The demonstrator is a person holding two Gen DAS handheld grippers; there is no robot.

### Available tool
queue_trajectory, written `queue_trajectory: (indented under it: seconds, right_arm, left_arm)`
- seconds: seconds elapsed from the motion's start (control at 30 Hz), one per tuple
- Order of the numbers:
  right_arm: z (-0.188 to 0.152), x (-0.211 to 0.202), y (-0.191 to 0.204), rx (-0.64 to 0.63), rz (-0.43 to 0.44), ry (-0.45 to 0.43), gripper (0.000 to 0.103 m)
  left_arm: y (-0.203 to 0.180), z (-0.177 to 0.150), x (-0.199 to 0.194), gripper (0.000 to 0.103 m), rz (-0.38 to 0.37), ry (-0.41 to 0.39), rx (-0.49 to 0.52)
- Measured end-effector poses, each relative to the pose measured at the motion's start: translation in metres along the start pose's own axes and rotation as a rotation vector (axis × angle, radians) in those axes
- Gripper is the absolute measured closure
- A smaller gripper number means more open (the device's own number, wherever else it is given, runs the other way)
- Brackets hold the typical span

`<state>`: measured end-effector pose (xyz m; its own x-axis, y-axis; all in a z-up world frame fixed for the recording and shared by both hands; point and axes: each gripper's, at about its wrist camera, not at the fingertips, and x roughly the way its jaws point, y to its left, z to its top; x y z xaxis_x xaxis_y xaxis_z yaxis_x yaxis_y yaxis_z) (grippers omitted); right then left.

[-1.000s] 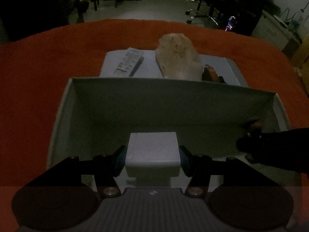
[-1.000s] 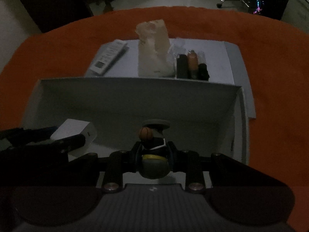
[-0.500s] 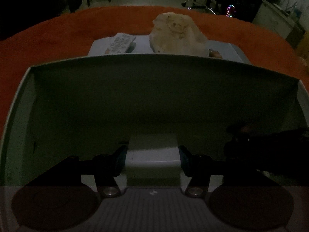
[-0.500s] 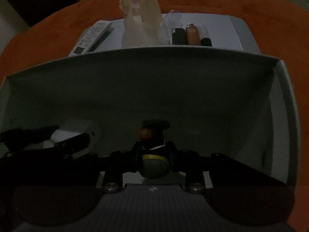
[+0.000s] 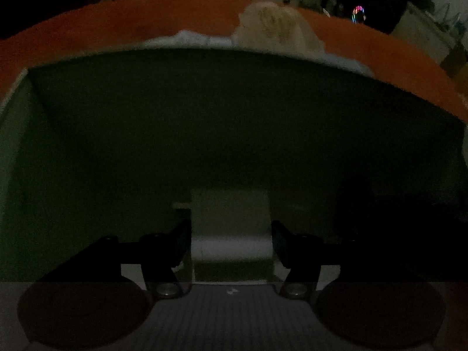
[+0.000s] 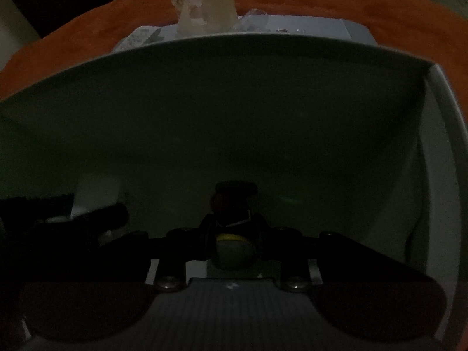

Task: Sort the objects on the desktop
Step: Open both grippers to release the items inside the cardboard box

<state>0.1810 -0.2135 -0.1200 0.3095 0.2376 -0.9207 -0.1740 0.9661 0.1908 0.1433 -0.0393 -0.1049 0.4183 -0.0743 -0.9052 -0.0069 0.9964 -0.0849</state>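
Both grippers are low inside a large white box [image 5: 228, 117], also seen in the right wrist view [image 6: 234, 102]. My left gripper [image 5: 231, 234] is shut on a small white rectangular block [image 5: 231, 219]. My right gripper [image 6: 232, 234] is shut on a small penguin figurine [image 6: 232, 222] with a dark hat, orange beak and yellow collar. In the right wrist view the white block [image 6: 96, 193] and the dark left gripper show at the lower left. The scene is very dark.
Beyond the box's far wall, on the orange table [image 6: 380, 8], lies a white lid or tray [image 6: 307, 26] with a crumpled pale bag [image 6: 204, 8], a remote [image 6: 137, 36] and clear wrapping [image 6: 254, 20]. The bag also shows in the left wrist view [image 5: 275, 26].
Both grippers have sunk deeper into the box with their objects still held. The box walls now fill most of both views and hide most of the tray behind.
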Motion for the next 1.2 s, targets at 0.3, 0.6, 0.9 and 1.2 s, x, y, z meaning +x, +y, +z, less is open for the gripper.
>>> queue_trajectory:
  seconds: [0.3,0.6,0.9,1.2]
  right_arm:
    - [-0.011,-0.004,0.004,-0.013,-0.014,-0.042,0.047]
    - [-0.016,-0.040,-0.009,0.093,0.089,-0.090,0.032]
    - [-0.025,-0.107,-0.004,0.112,0.180,-0.150,0.022]
    - [0.006,-0.239,-0.023,0.213,0.168,-0.148,0.019]
  left_arm:
    - [0.003,-0.004,-0.004,0.047,-0.012,-0.027,-0.008]
    - [0.004,0.005,-0.026,0.022,0.004,-0.119,-0.049]
    - [0.021,0.001,-0.083,0.010,-0.026,-0.225,-0.054]
    - [0.049,-0.007,-0.184,0.004,-0.040,-0.355,-0.068]
